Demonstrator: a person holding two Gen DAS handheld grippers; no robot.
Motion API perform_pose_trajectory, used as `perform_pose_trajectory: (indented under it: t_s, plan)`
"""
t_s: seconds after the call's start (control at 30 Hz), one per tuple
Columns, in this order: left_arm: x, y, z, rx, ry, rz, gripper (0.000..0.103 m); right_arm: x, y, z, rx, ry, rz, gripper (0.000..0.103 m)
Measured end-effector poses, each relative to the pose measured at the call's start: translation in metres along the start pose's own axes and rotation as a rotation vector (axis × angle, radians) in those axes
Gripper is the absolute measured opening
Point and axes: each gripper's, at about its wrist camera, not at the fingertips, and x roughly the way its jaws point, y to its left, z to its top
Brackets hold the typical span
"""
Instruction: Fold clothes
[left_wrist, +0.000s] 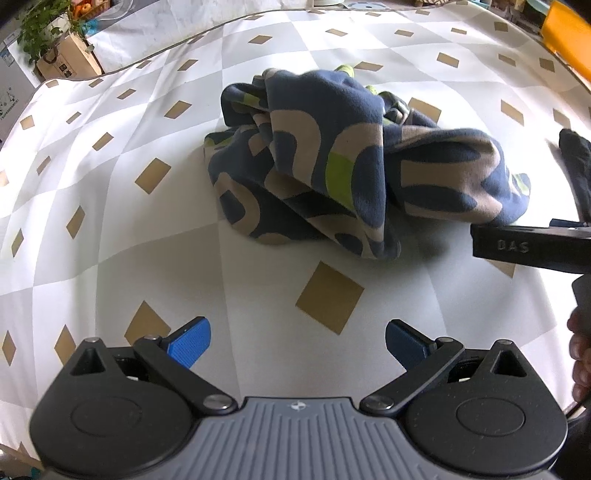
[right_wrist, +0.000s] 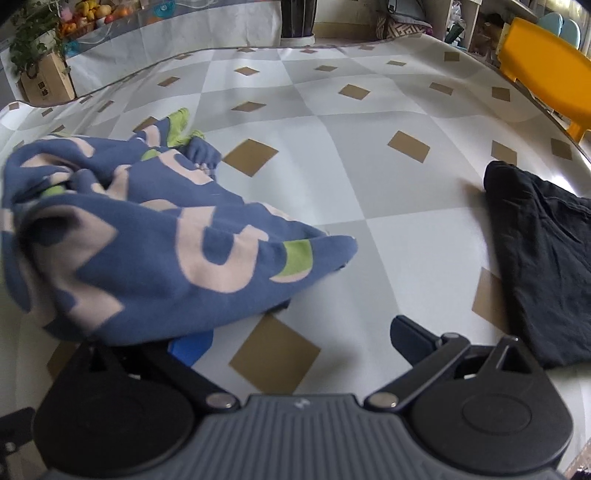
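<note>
Both claws, left (left_wrist: 297, 343) and right (right_wrist: 301, 341), are spread wide and hold nothing. The shirt (left_wrist: 332, 162) sits bunched on the worktop (left_wrist: 110, 221). A grab could catch two layers and tangle it.

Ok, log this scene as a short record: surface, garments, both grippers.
surface: checked tablecloth, grey and white with tan diamonds
patterned garment: blue, beige and green, crumpled in a heap
black garment: lying flatter, apart from the heap, to its right
left gripper: open, empty, short of the heap
right gripper: open, heap's edge draped over its left finger
</note>
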Motion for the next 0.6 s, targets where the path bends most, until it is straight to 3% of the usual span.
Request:
perform_pose_trajectory:
  t_s: [0.4,0.5,0.6]
  plan:
    - [-0.004,-0.001,-0.023,-0.041,0.011,-0.023,0.102,-0.051,0.021,-0.024,-0.095,-0.083,0.002,0.102]
    - [-0.005,0.001,-0.030,-0.068,0.021,-0.036,0.102,-0.062,0.022,-0.028,-0.093,-0.094,-0.014,0.102]
    - [-0.005,-0.001,-0.038,-0.078,0.023,-0.044,0.102,-0.072,0.018,-0.033,-0.062,-0.094,0.026,0.102]
